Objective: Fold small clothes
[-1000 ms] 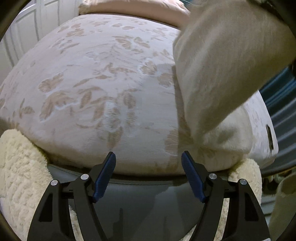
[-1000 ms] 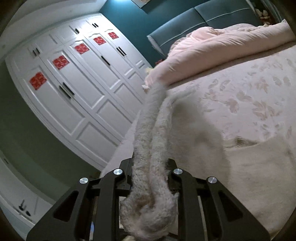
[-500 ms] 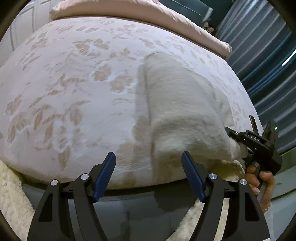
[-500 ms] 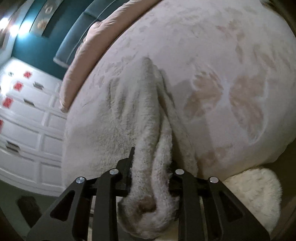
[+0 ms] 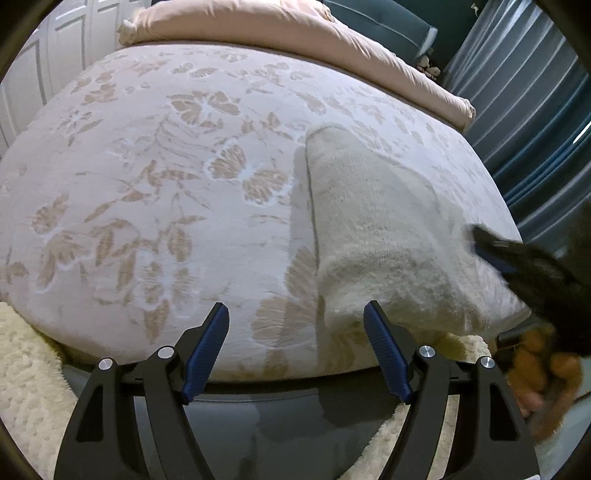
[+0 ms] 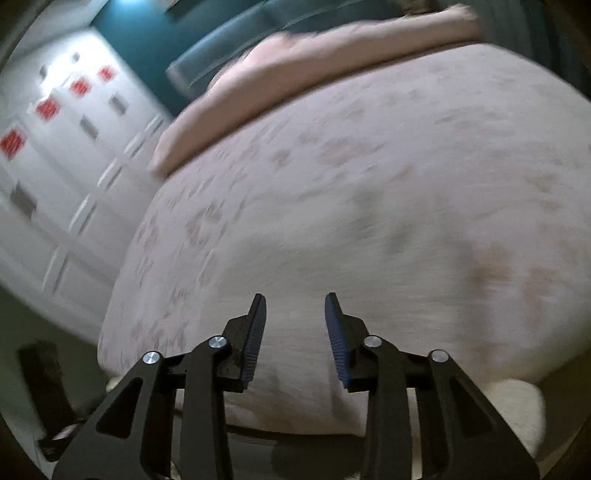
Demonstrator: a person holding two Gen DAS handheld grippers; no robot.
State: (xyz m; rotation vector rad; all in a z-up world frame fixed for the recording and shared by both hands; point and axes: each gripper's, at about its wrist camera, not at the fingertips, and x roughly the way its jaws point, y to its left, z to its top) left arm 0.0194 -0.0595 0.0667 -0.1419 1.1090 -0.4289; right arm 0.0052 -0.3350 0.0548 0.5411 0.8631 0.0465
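A cream fleecy garment lies folded in a long strip on the floral bedspread, near the bed's front right corner. My left gripper is open and empty, held just off the bed's front edge, with the garment's near end by its right finger. My right gripper is open and empty above the bedspread; its view is blurred by motion and the garment cannot be made out there. The right gripper also shows at the right edge of the left wrist view, beside the garment.
A pink duvet is bunched along the far side of the bed. White wardrobe doors stand to the left. A cream fluffy rug lies below the bed's front edge. Blue curtains hang at the right.
My right gripper has opened and let go of the garment, which now lies flat on the bed. The right gripper has pulled back. The left gripper stays open.
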